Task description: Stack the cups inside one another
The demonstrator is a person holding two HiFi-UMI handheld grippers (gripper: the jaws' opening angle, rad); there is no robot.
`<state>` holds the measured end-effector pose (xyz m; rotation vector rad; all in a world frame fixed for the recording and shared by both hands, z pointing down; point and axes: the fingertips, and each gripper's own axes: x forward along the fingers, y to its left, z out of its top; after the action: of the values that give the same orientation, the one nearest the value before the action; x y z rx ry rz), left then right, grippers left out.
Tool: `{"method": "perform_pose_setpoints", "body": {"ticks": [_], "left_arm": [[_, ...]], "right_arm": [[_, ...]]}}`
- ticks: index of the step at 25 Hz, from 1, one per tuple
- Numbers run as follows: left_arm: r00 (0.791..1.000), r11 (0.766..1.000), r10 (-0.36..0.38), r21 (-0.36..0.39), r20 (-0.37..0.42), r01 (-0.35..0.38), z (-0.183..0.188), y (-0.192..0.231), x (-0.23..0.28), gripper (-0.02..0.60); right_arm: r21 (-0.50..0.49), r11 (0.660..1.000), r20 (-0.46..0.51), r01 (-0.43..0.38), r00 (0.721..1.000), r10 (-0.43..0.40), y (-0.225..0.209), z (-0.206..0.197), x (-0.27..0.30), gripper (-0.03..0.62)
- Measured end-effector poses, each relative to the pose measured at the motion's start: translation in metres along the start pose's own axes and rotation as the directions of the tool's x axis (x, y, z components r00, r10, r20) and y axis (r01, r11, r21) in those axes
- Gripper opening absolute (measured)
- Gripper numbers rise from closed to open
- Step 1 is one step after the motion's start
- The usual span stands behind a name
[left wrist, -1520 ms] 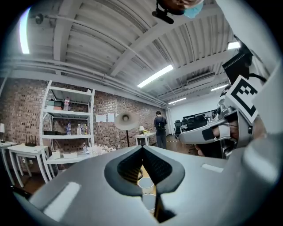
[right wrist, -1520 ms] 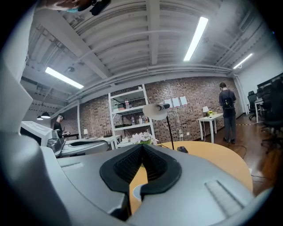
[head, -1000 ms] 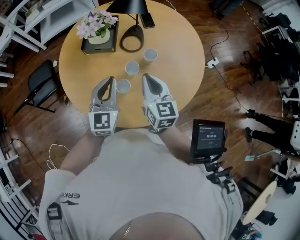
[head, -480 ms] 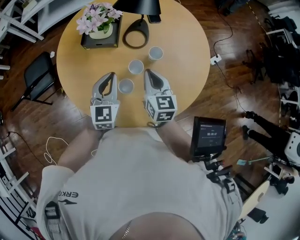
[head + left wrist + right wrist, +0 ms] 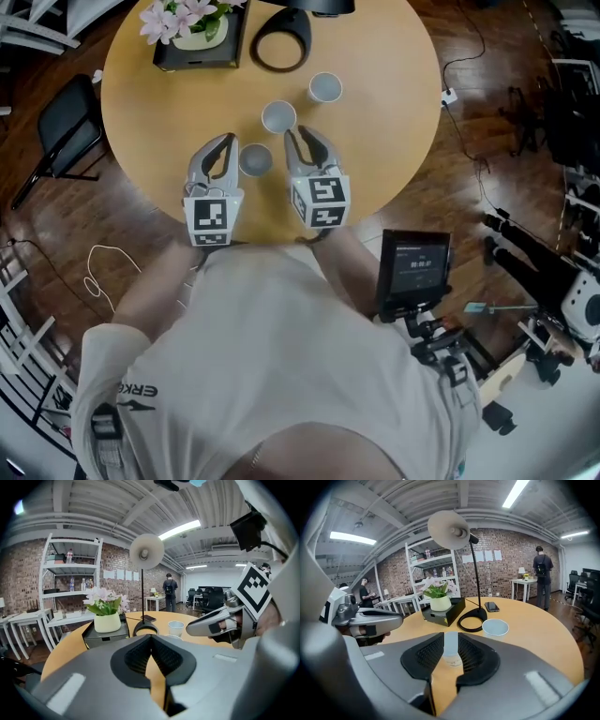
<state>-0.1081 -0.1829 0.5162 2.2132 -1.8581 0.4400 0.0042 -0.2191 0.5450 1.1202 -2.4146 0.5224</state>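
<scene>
Both tools have come down to the round wooden desk (image 5: 150, 103); the right tool (image 5: 298, 139), jaws just parted a little, frames the middle small whitish plastic cup (image 5: 278, 117) untouched, while the left tool (image 5: 222, 142), pressed together, flanks the nearest cup (image 5: 255, 159): nothing stacked yet, a first grasp seems near.

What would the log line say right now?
left gripper: jaws shut, empty | right gripper: jaws just opening, middle cup lined up ahead, ungripped | near cup, far cup: separate

the letters "erke" stand on the shirt sleeve (image 5: 139, 388); print on the tablet (image 5: 413, 272) is unreadable.
</scene>
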Motion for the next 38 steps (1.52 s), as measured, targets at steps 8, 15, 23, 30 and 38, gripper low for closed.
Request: {"method": "perform_pose_setpoints", "body": {"ticks": [8, 15, 23, 30, 38], "left_arm": [[0.998, 1.000, 0.004, -0.017, -0.069, -0.005, -0.042, 0.020, 0.022, 0.002], [0.996, 0.999, 0.031, -0.027, -0.088, -0.033, -0.048, 0.035, 0.021, 0.002], [0.994, 0.998, 0.048, -0.030, -0.096, -0.051, -0.042, 0.035, 0.012, 0.002], [0.993, 0.998, 0.055, -0.029, -0.100, -0.058, -0.040, 0.036, 0.009, 0.002], [0.995, 0.998, 0.056, -0.026, -0.083, -0.059, -0.040, 0.039, 0.014, 0.002]], "right_arm": [[-0.047, 0.998, -0.120, -0.052, 0.992, 0.046, 0.004, -0.041, 0.060, 0.326], [-0.071, 0.995, -0.157, -0.063, 0.986, 0.051, 0.002, -0.047, 0.087, 0.421], [-0.101, 0.990, -0.207, -0.096, 0.976, 0.073, -0.001, -0.054, 0.095, 0.448], [-0.121, 0.989, -0.216, -0.088, 0.975, 0.060, -0.004, -0.056, 0.095, 0.354], [-0.136, 0.989, -0.146, -0.061, 0.988, 0.041, -0.008, -0.032, 0.094, 0.348]]}}
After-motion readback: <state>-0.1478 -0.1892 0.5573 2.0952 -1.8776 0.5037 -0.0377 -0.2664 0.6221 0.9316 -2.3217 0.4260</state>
